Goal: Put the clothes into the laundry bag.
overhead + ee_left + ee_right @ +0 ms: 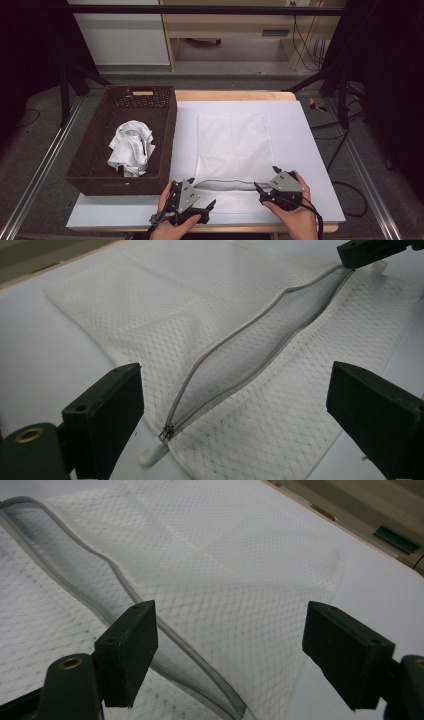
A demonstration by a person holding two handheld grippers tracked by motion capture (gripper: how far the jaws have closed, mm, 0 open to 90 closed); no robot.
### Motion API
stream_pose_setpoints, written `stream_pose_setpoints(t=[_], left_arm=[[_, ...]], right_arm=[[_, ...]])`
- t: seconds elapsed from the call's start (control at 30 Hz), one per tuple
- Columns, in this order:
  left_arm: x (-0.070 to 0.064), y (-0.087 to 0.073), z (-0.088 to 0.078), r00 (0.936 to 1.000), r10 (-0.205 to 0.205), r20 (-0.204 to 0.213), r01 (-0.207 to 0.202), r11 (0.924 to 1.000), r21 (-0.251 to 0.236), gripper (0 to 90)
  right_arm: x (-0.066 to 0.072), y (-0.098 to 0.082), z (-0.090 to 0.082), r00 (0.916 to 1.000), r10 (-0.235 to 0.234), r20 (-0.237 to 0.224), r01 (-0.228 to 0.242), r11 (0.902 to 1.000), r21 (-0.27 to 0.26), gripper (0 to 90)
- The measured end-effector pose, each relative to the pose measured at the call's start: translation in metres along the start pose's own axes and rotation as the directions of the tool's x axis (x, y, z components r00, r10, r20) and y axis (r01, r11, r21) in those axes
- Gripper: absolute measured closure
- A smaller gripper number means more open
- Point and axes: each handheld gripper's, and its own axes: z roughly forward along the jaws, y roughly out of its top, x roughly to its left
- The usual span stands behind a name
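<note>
**Mesh bag lies unzipped between 2 open tools**

A white mesh laundry bag (234,150) lies flat on the pale sheet that covers the counter (310,150). Its grey zipper (240,365) runs along the bag's near end and is undone, so the 2 zipper edges gape apart in a long slit. The metal zipper pull (166,432) sits at 1 end of that slit, with a small white tab just beyond it at the bag's corner.

The left tool (200,202) rests at the bag's near left corner, held by a hand (172,225). In the left gripper view its 2 black jaws stand wide apart on either side of the zipper pull, holding nothing. The right tool (267,192) sits at the bag's near right corner in the other hand (295,215). Its jaws are also spread; 1 jaw hangs over the zipper edge, though whether it touches the fabric is hard to tell.

Left of the bag, touching the sheet's edge, stands a dark brown woven basket (165,145). A crumpled white cloth (131,149) lies inside it.
</note>
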Motion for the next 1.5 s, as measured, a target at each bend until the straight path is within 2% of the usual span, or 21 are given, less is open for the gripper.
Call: stream_pose_setpoints(t=[0.2, 0.43, 0.73, 1.2, 1.5], left_arm=[[0.0, -0.001, 0.001, 1.0, -0.001, -0.003, 0.001, 1.0, 0.002, 9.0], [0.0, -0.002, 0.002, 0.9999, -0.005, -0.012, 0.005, 1.0, 0.003, 9.4], [-0.001, -0.002, 0.003, 1.0, -0.004, -0.009, 0.004, 0.9999, 0.01, 9.7], [-0.002, -0.002, 0.004, 1.0, -0.005, -0.003, 0.005, 0.9999, 0.015, 10.0], [-0.002, -0.002, 0.004, 1.0, -0.007, 0.0, 0.007, 0.9999, 0.015, 10.2]], right_arm=[[0.008, 0.003, 0.004, 0.9977, -0.044, -0.051, 0.045, 0.9988, 0.019, 30.7], [0.015, 0.004, 0.007, 0.994, -0.077, -0.077, 0.08, 0.9962, 0.034, 38.3], [0.023, 0.003, 0.013, 0.9828, -0.127, -0.134, 0.136, 0.9887, 0.062, 47.0], [0.025, 0.002, 0.02, 0.975, -0.142, -0.171, 0.157, 0.9847, 0.075, 51.9], [0.024, 0.003, 0.023, 0.9737, -0.144, -0.177, 0.16, 0.9837, 0.081, 57.2]])
